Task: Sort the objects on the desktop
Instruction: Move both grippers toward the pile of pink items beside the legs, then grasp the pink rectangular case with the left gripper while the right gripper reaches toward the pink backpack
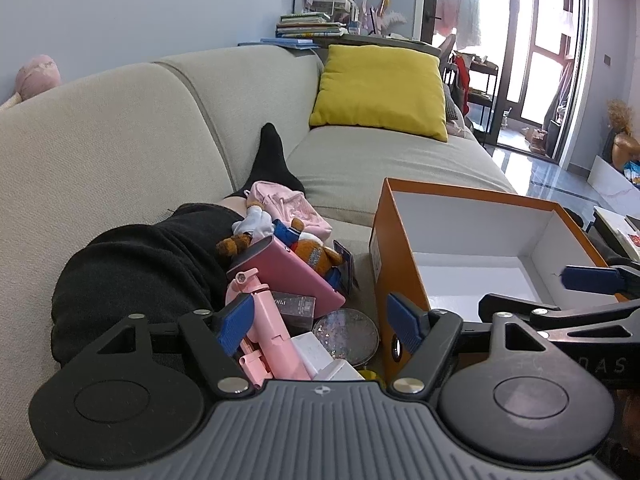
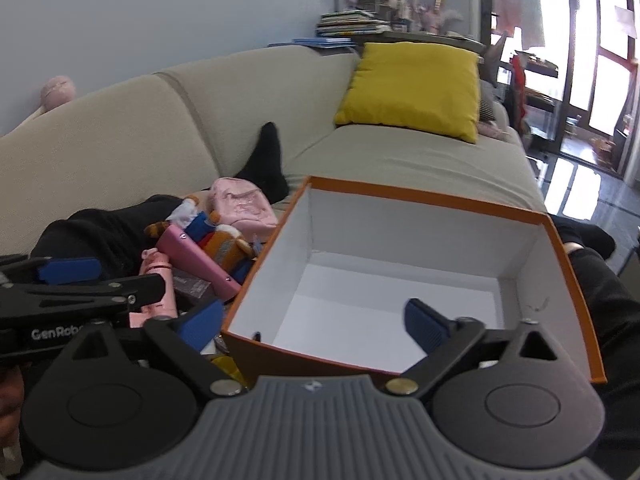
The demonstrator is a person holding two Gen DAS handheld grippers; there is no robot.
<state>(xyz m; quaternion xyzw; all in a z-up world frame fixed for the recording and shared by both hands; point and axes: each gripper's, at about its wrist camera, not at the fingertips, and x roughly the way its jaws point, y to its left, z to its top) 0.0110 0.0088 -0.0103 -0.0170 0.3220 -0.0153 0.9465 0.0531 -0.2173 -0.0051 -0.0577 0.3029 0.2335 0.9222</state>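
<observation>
Open box to the right, crowded heap to the left

The orange box [image 2: 420, 200] stands open at the top with a bare white floor, so tongs can drop straight in between its walls. Just beside its left wall the pile is tight: pink case [image 1: 292, 272], pink handled gadget [image 1: 260, 320], round glitter disc [image 1: 346, 332], white block [image 1: 316, 354] and plush toys [image 1: 312, 250] touch or overlap, leaving little gap. A person's black-clad leg [image 1: 140, 264] hems the heap from the left. The sofa seat [image 1: 380, 160] behind lies clear up to the yellow cushion [image 1: 380, 88].
</observation>
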